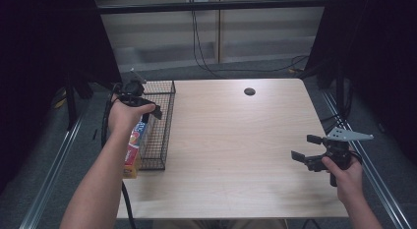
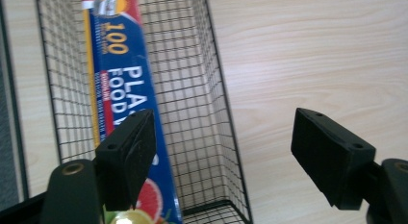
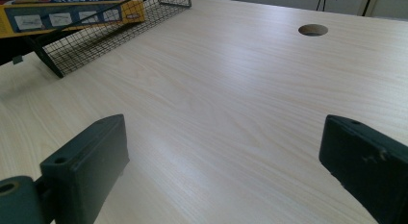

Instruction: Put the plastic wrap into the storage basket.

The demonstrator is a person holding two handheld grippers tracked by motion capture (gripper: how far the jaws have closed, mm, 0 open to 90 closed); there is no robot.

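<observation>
My left gripper [image 1: 142, 108], at the left of the high view, hangs over the wire basket [image 1: 167, 122] with its jaws spread and nothing between them. The plastic wrap box [image 2: 122, 94] lies inside that basket. My right gripper [image 1: 307, 149] hovers at lower right, jaws wide apart above bare table [image 1: 236, 140].

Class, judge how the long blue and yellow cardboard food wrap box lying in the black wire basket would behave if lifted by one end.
The long blue and yellow cardboard food wrap box probably stays stiff, being a straight carton. Its length suggests the far end would droop. Its flat sides make rolling unlikely.
</observation>
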